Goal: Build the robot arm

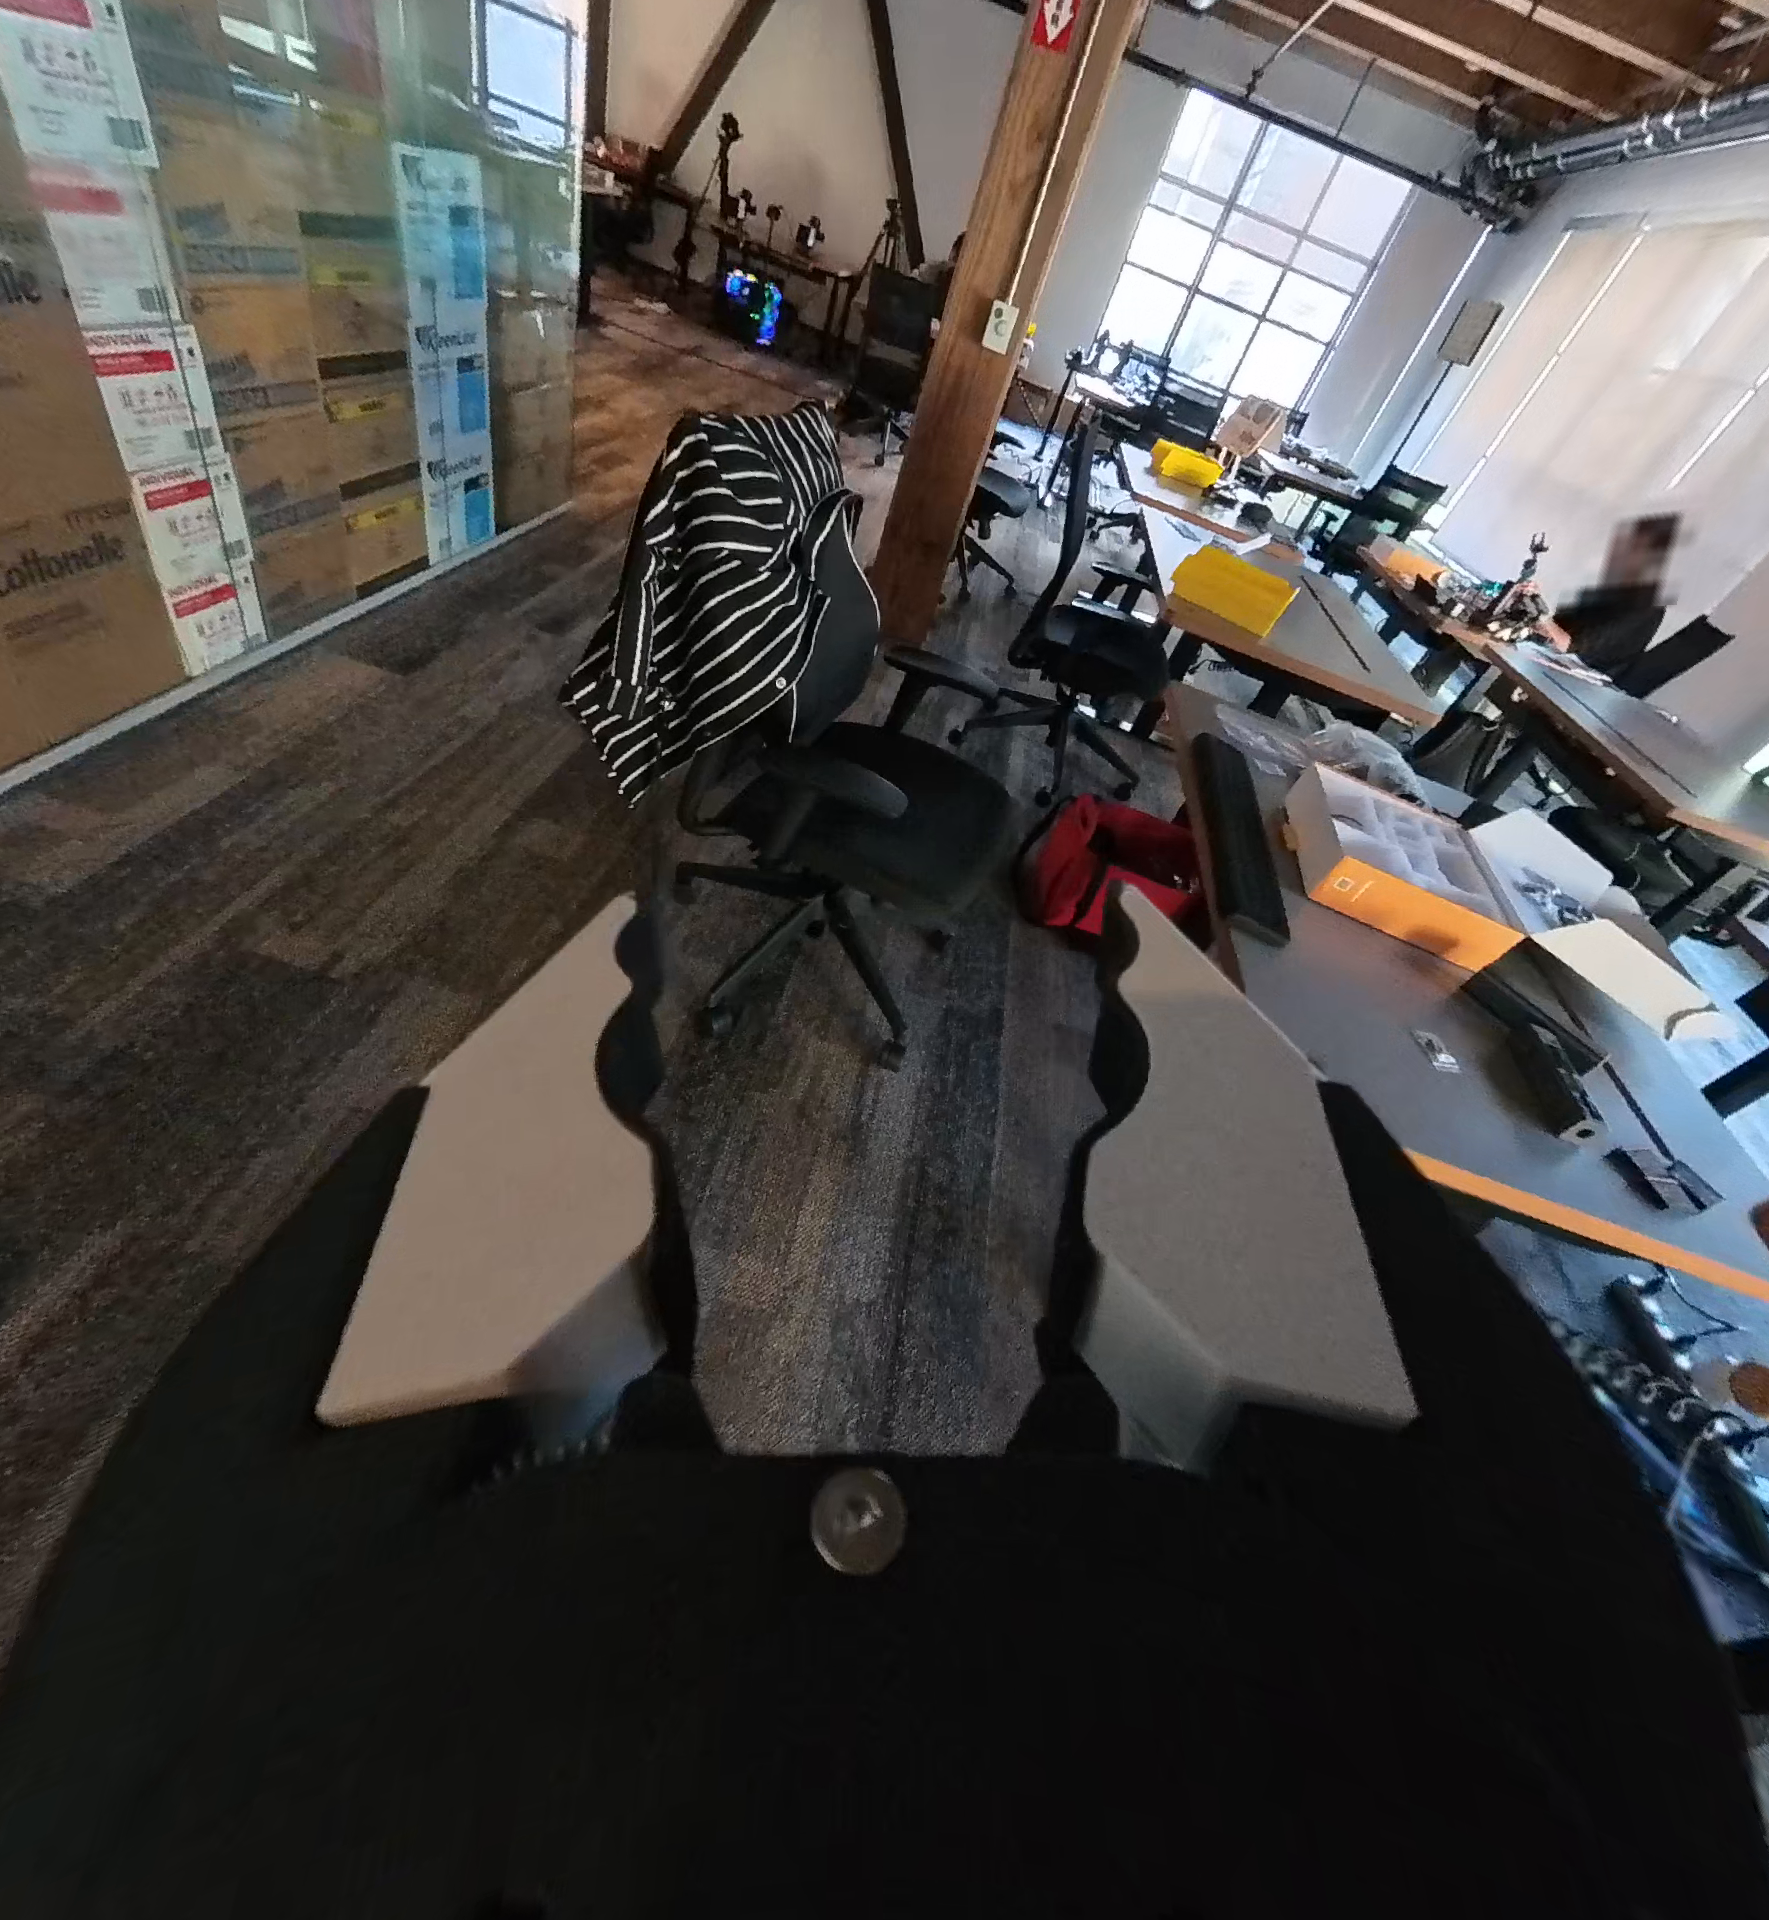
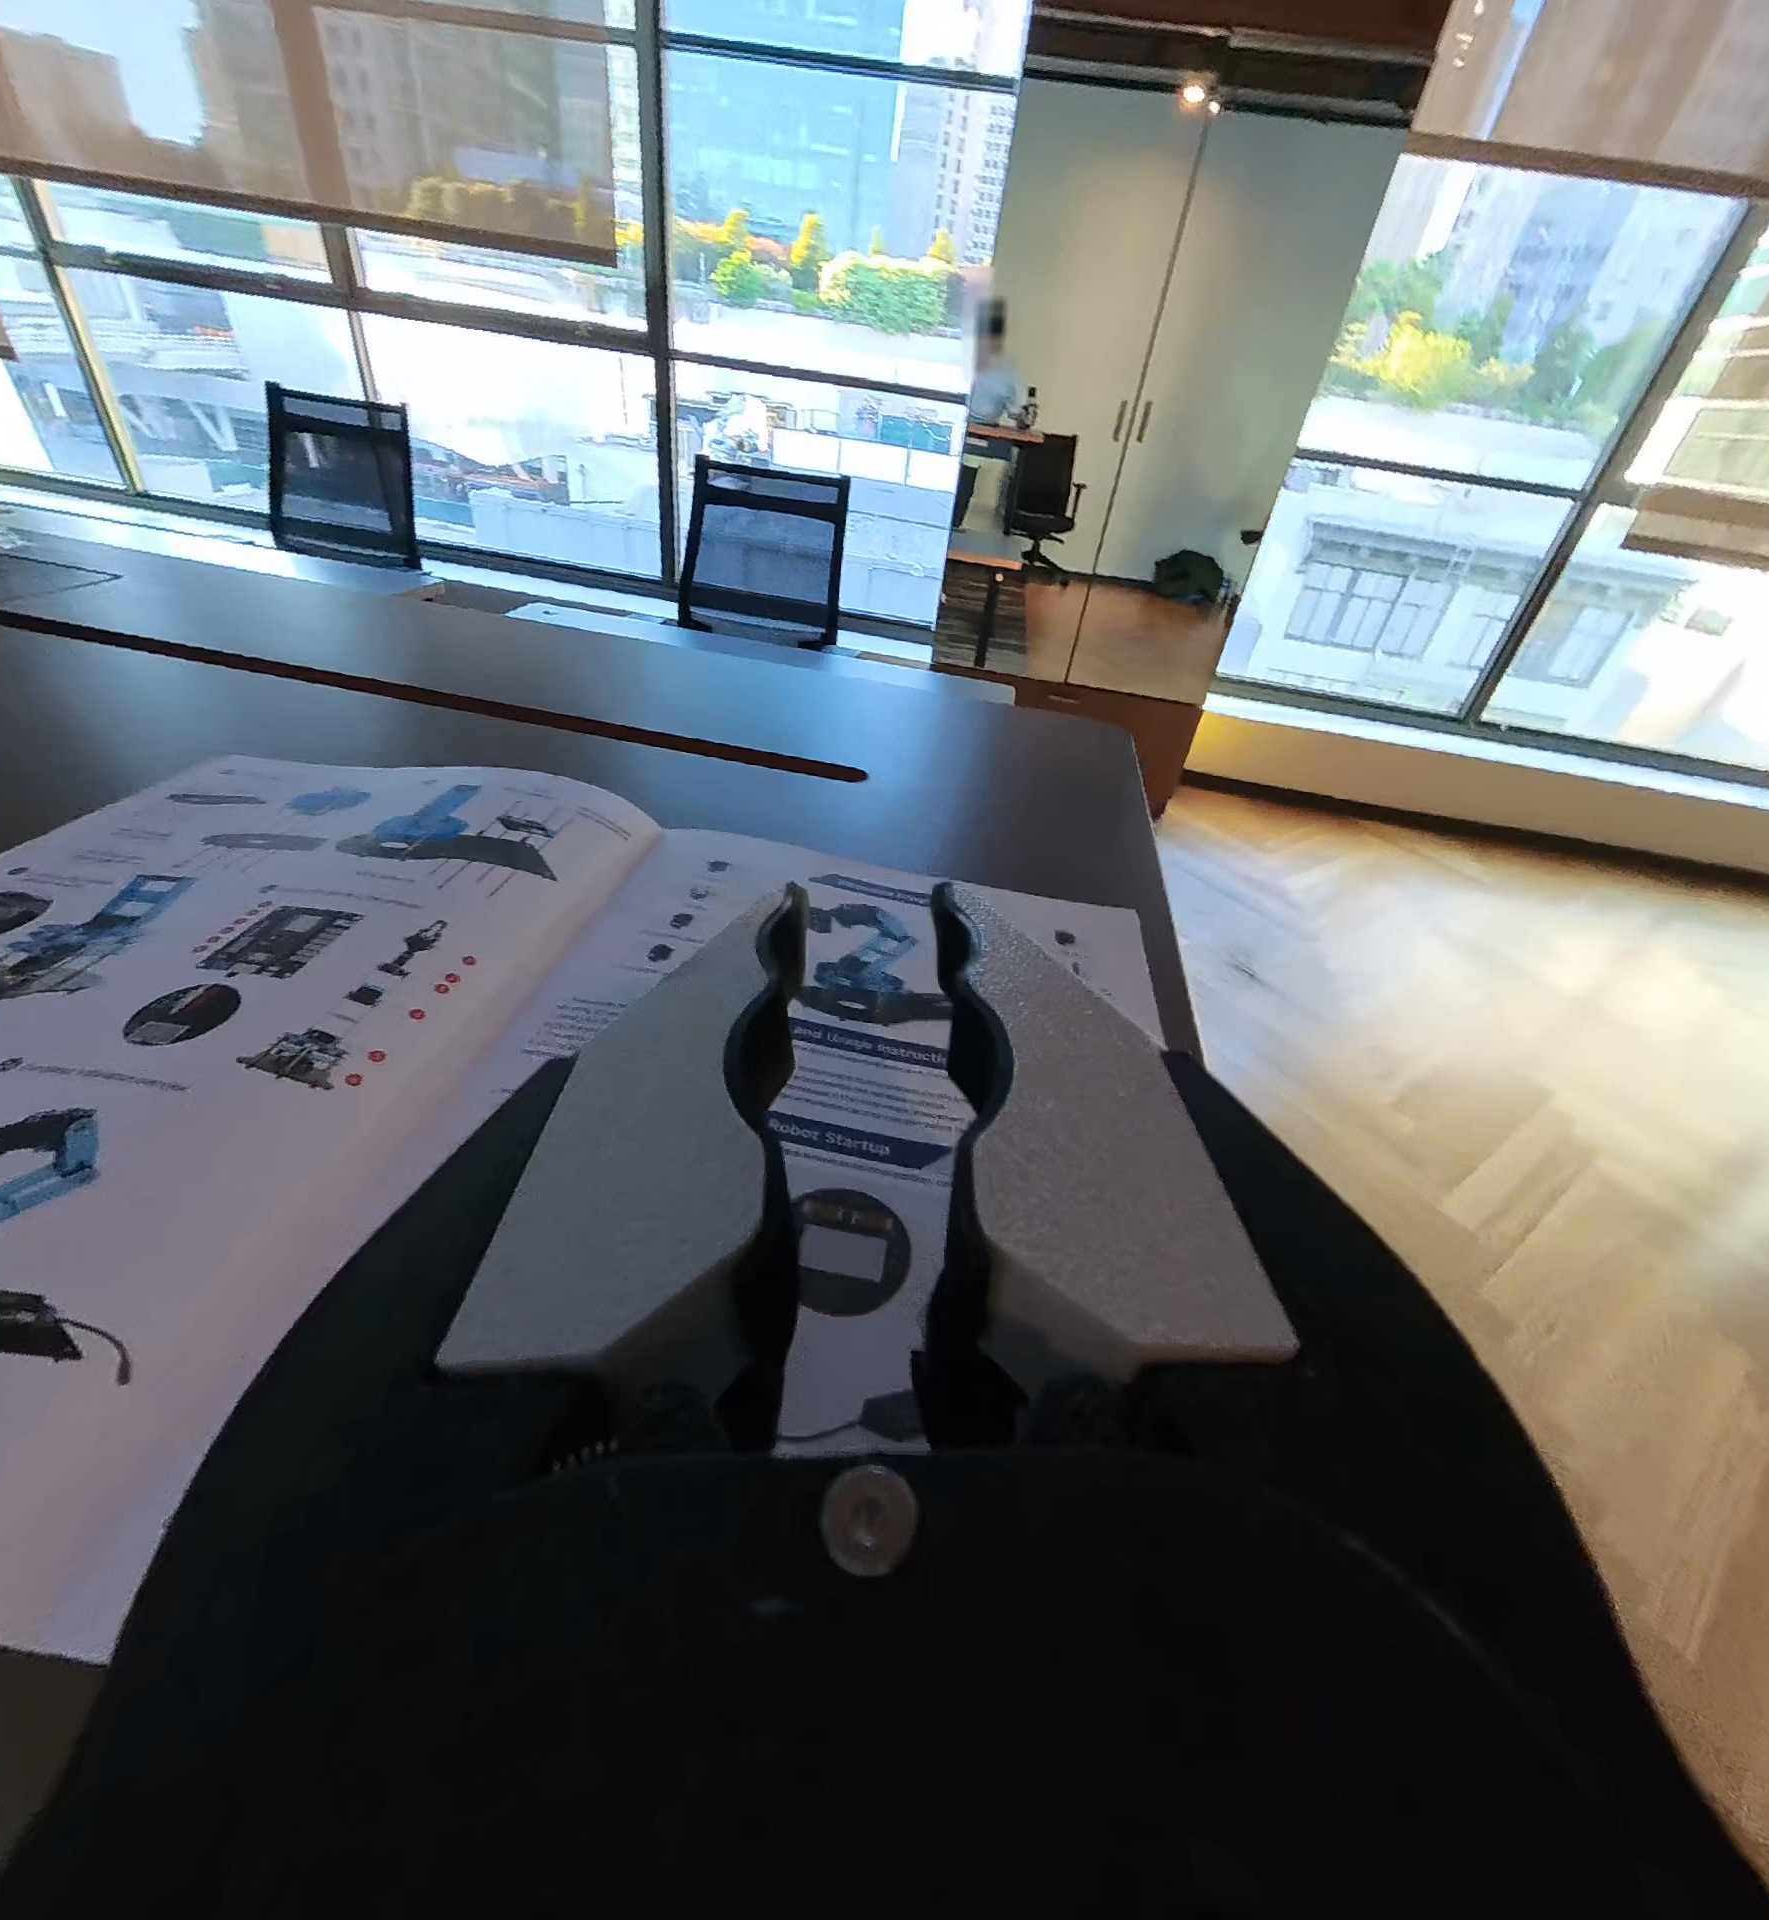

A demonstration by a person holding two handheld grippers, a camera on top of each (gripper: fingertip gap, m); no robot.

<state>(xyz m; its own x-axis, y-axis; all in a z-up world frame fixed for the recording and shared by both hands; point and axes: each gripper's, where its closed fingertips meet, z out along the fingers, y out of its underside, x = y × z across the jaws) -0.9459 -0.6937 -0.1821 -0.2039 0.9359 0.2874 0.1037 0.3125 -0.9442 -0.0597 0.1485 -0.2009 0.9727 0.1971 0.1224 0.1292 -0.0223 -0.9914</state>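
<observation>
My left gripper is open and empty, held in the air over the carpet. It points toward a black office chair with a black-and-white striped shirt draped over its back. My right gripper is open with a narrow gap and holds nothing. It hovers low over the right page of an open illustrated booklet that lies flat on a dark table near the table's right edge.
In the left wrist view a desk at right carries a black keyboard and an open orange-and-white box. A red bag lies on the floor and a wooden post stands behind the chair. Two chairs stand behind the dark table, wood floor to its right. My right fingertips sit around 120 cm from my left ones.
</observation>
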